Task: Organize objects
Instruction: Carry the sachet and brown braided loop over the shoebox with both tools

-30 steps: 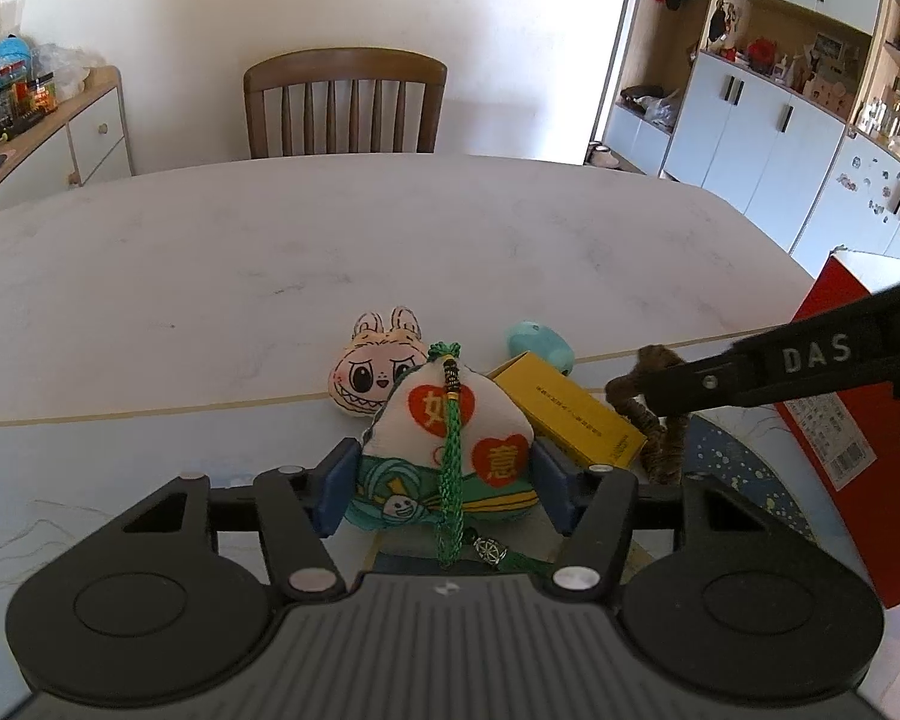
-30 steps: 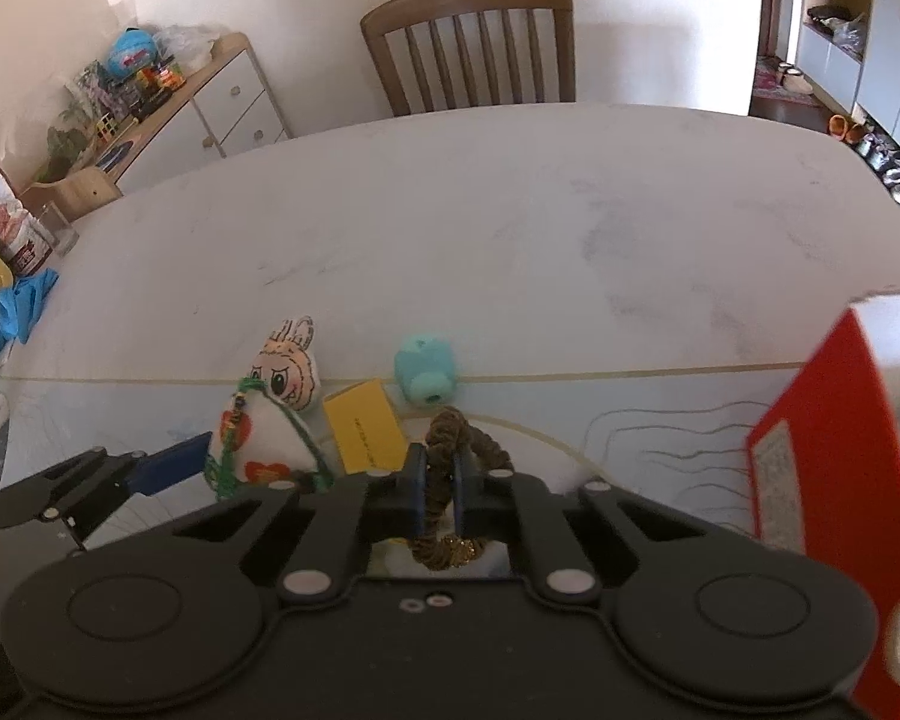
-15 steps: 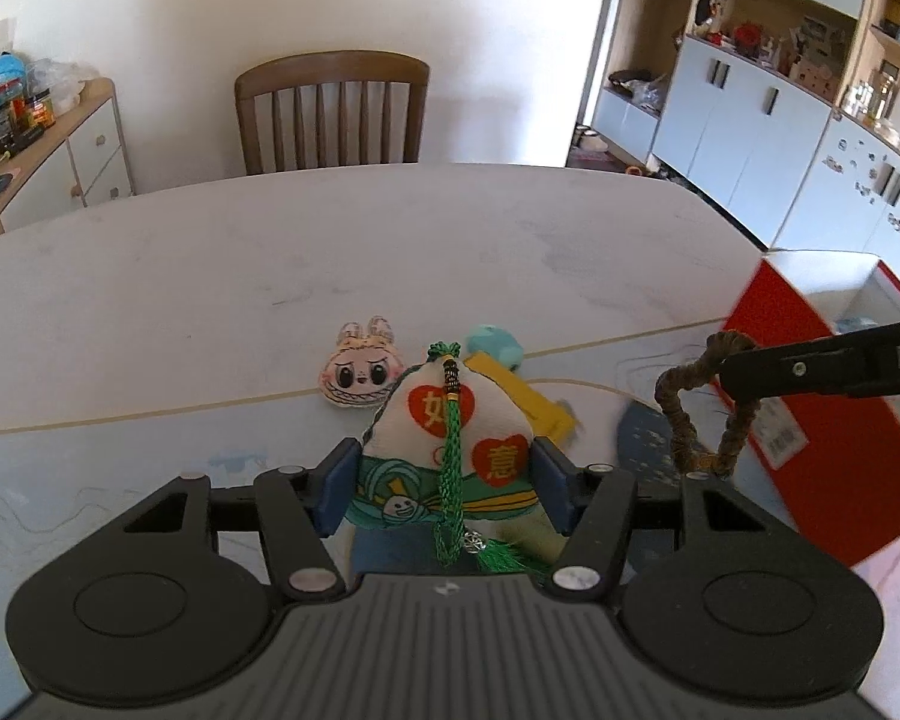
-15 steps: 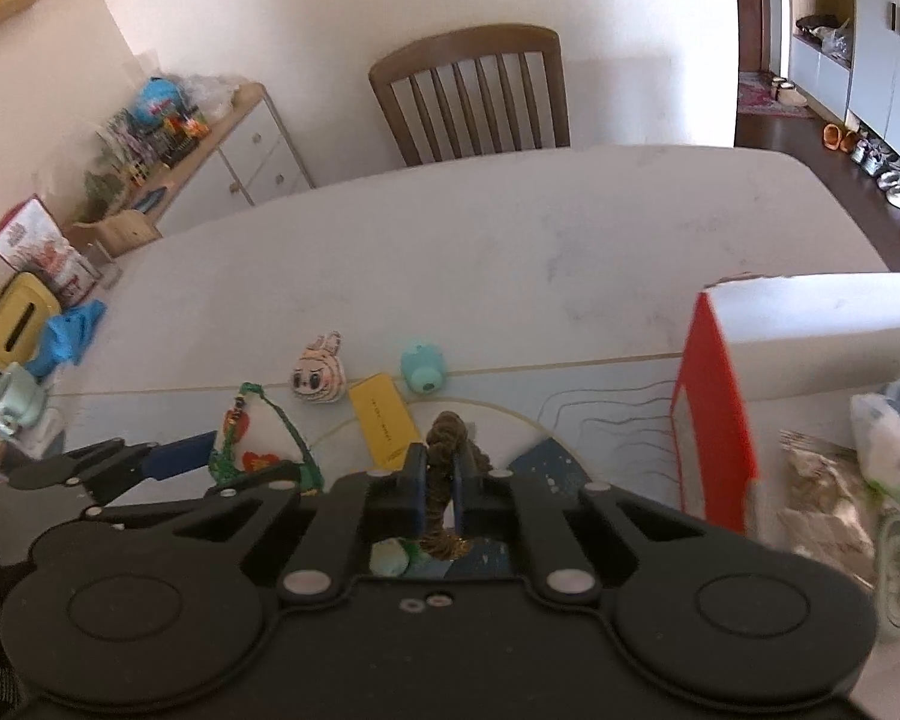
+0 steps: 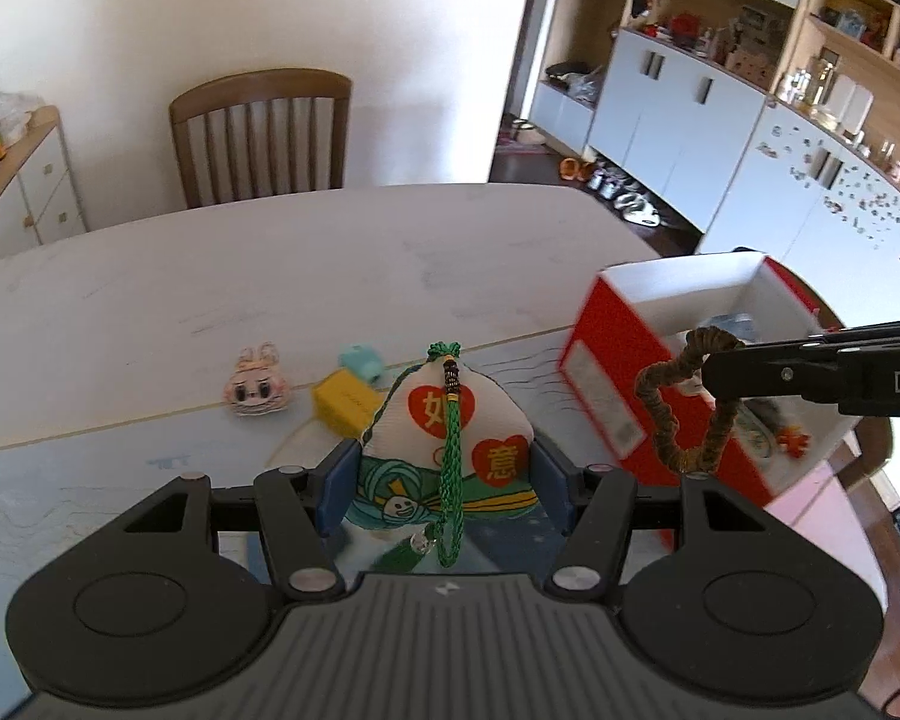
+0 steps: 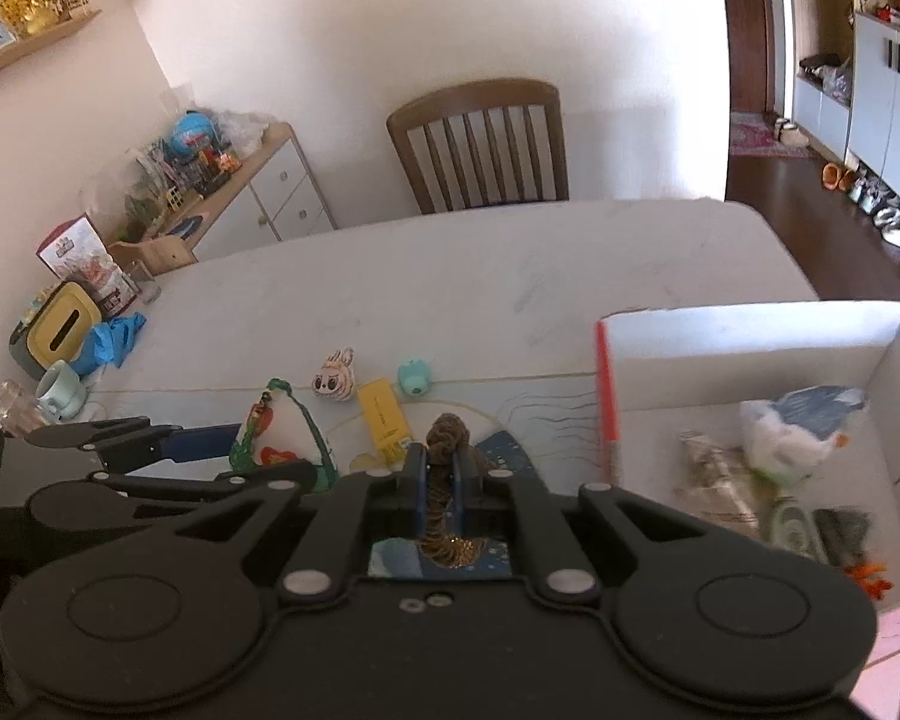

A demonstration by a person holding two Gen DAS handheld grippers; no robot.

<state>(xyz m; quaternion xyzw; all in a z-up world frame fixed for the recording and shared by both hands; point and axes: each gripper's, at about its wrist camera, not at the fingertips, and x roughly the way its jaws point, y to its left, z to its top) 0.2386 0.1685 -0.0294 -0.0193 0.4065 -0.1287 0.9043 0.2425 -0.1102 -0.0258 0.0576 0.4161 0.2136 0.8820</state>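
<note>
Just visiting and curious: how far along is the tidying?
Several items already lie in the red box. In hand: the left gripper holds the embroidered pouch, the right gripper the brown beaded loop. Left on the table: bunny charm, yellow box, teal toy.

Both cameras sit close behind their own fingers, raised above the near end of the table (image 5: 222, 276), facing the far chair (image 5: 264, 132). The left view looks from the left, catching the red box (image 5: 618, 384) at right. The right view looks from further right, down into that box (image 6: 750, 360). Both share the bunny charm (image 5: 257, 381).
</note>
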